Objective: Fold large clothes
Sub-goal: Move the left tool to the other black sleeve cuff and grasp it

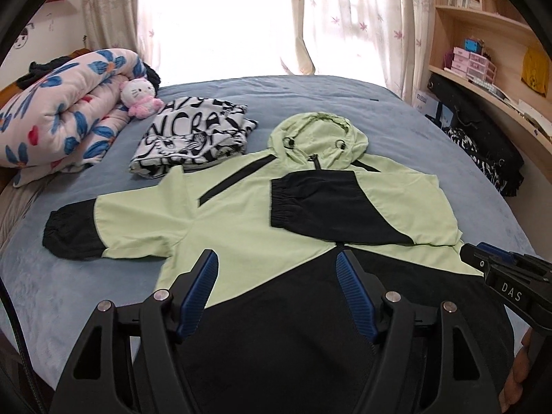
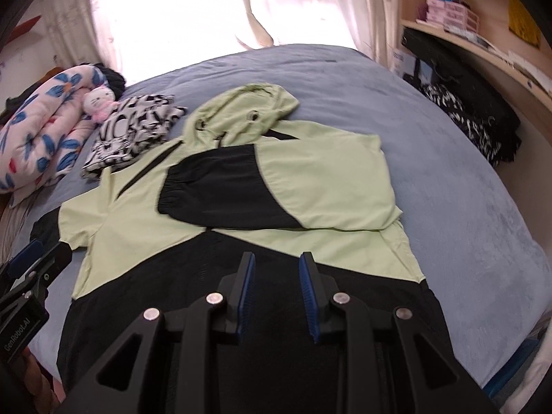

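Both grippers hover over the hem, holding nothing: left gripper (image 1: 277, 258) fingers spread wide, right gripper (image 2: 277, 262) fingers parted narrowly. The green-and-black hooded jacket (image 1: 241, 214) lies flat on the bed (image 1: 396, 114), 1 sleeve (image 1: 310, 207) folded across its chest at 12 o'clock, the other sleeve (image 1: 89, 227) outstretched at 10 o'clock, likely next.

The jacket (image 1: 241, 214) has its black hem running out under the left gripper (image 1: 277, 258) and off the bottom edge of the left wrist view. Its folded sleeve (image 2: 224, 186) covers part of the chest. The right wrist view is smeared; the shelf boxes (image 2: 445, 12) can't be read. At the bed's (image 1: 396, 114) far left corner, dark cloth (image 1: 45, 67) hides behind the quilt (image 1: 62, 110).
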A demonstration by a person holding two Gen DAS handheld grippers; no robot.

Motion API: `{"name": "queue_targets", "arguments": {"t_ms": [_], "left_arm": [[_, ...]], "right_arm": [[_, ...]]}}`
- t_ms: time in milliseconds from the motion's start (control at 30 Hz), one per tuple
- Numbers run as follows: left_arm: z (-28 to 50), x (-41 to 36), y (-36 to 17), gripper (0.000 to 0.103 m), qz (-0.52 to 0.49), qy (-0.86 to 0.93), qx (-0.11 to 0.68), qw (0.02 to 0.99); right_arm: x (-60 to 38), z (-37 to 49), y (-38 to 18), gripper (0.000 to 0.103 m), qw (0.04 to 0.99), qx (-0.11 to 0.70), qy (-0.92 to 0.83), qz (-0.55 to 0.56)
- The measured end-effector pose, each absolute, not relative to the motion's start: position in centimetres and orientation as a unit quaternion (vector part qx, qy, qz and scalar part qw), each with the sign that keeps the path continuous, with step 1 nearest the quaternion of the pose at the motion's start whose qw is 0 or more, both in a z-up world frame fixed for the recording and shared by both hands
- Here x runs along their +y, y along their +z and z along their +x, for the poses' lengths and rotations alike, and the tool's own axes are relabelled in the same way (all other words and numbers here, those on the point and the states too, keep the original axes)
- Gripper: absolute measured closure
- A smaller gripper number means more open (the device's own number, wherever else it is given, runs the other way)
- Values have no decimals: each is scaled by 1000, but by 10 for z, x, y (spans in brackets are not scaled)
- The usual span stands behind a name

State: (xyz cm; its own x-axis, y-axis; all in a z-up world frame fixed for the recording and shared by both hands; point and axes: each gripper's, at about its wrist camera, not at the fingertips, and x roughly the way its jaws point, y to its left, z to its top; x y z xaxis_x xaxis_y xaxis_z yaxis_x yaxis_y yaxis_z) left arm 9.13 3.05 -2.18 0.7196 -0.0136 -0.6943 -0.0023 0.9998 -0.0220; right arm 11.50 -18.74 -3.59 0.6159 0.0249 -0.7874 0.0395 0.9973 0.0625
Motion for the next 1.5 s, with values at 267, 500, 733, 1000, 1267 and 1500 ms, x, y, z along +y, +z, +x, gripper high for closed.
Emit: {"name": "queue_targets", "arguments": {"t_ms": [267, 500, 733, 1000, 1267, 1500], "left_arm": [[66, 89, -15, 33, -40, 22, 366, 930], [55, 148, -23, 31, -62, 55, 368, 926], [60, 214, -44, 31, -85, 98, 381, 916], [89, 303, -88, 31, -129, 139, 411, 892], [129, 400, -162, 31, -202, 165, 452, 853], [154, 481, -199, 31, -309, 150, 437, 831]], "right_arm": [[-124, 103, -20, 76, 906, 422, 31, 7], [-62, 106, -21, 76, 908, 412, 70, -11], [-4, 128, -42, 76, 900, 423, 103, -9], [67, 167, -77, 76, 887, 442, 136, -20], [122, 200, -114, 76, 872, 461, 164, -35], [145, 214, -138, 76, 861, 475, 177, -37]]}}
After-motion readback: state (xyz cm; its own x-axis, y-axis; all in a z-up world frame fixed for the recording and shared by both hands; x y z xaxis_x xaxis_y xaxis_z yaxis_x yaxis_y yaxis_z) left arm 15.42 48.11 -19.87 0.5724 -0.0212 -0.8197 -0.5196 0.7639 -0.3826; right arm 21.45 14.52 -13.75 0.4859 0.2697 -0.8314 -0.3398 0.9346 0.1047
